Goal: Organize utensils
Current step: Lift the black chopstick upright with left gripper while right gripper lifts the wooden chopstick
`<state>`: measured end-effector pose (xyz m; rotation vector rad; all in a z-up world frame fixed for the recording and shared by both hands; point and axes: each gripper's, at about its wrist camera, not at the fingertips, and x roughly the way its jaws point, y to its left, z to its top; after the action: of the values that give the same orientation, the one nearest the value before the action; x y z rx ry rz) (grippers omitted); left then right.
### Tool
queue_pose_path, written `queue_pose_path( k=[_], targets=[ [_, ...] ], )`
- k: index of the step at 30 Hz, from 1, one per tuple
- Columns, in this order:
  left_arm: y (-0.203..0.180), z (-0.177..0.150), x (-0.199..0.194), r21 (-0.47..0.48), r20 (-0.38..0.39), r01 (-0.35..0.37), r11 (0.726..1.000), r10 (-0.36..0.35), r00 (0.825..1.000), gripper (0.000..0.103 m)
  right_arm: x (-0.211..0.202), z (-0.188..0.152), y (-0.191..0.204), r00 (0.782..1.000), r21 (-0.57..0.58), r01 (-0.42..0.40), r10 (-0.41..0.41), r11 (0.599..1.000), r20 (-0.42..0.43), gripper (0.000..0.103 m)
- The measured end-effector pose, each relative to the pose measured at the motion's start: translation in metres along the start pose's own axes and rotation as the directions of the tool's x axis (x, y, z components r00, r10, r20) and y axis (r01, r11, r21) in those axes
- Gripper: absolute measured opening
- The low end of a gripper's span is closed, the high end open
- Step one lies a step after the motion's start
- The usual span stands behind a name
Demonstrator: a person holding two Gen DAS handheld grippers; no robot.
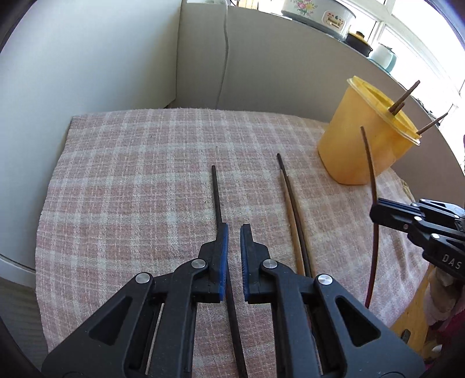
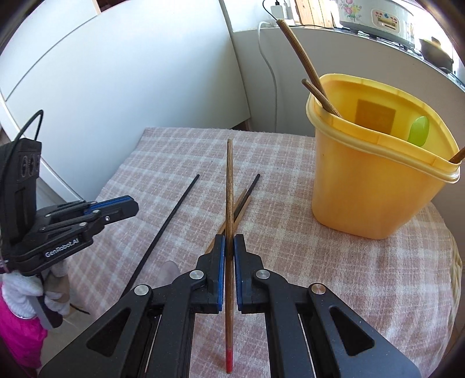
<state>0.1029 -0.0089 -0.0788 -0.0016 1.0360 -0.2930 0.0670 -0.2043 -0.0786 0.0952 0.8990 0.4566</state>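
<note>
My right gripper (image 2: 229, 240) is shut on a brown chopstick with a red end (image 2: 229, 189), held in the air above the cloth. In the left wrist view the same gripper (image 1: 375, 213) grips that stick (image 1: 368, 162) just in front of the yellow container (image 1: 363, 151). The container (image 2: 377, 189) holds several brown chopsticks (image 2: 302, 58) and a green spoon (image 2: 418, 130). My left gripper (image 1: 234, 229) is shut and empty, hovering over a black chopstick (image 1: 216, 197) that lies on the cloth. A tan and a dark chopstick (image 1: 293, 221) lie side by side to its right.
A pink plaid cloth (image 1: 130, 189) covers the small round table, whose edge drops off at the right (image 2: 453, 261). Behind it stand white panels, a hanging white cable (image 1: 223, 58) and a ledge with a flowered cooker (image 1: 319, 14). A gloved hand (image 2: 20, 290) holds the left gripper.
</note>
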Motion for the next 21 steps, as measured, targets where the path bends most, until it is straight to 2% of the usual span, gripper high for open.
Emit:
queue_pose_path(
  k=[2, 4, 8, 9, 11, 14, 17, 21],
  targets=[
    [0.006, 0.004, 0.023, -0.015, -0.1, -0.018, 1.0, 0.016, 0.995, 0.012, -0.003, 0.0, -0.003, 1.0, 0.012, -0.003, 0.003, 1.0, 0.002, 0.005],
    [0.011, 0.007, 0.039, -0.031, -0.162, -0.016, 0.999, 0.011, 0.987, 0.013, -0.006, 0.0, -0.004, 1.0, 0.022, -0.009, 0.009, 1.0, 0.005, 0.005],
    [0.012, 0.012, 0.042, 0.038, -0.173, -0.027, 0.999, 0.033, 0.984, 0.012, -0.014, 0.001, -0.002, 1.0, 0.01, -0.006, 0.006, 1.0, 0.024, 0.005],
    [0.011, 0.013, 0.043, 0.052, -0.169, -0.029, 0.998, 0.038, 0.985, 0.007, -0.016, 0.002, -0.001, 1.0, 0.006, -0.006, 0.005, 1.0, 0.027, 0.005],
    [0.014, 0.014, 0.04, 0.048, -0.162, -0.019, 0.999, 0.027, 0.986, 0.005, -0.019, 0.005, 0.0, 0.999, -0.002, -0.006, 0.006, 1.0, 0.035, 0.005],
    [0.021, 0.015, 0.025, -0.009, -0.108, 0.014, 1.0, -0.014, 0.994, 0.003, -0.024, 0.007, 0.001, 0.999, -0.003, -0.009, 0.009, 1.0, 0.049, 0.005],
    [0.029, 0.007, -0.008, -0.041, -0.022, 0.048, 0.998, -0.049, 0.999, 0.003, -0.03, 0.007, 0.0, 0.998, -0.003, -0.011, 0.011, 1.0, 0.061, 0.005],
    [0.027, -0.008, -0.057, -0.071, 0.119, 0.108, 0.992, -0.099, 0.988, 0.003, -0.038, 0.005, -0.001, 0.996, -0.011, 0.001, 0.0, 1.0, 0.086, 0.005]
  ],
)
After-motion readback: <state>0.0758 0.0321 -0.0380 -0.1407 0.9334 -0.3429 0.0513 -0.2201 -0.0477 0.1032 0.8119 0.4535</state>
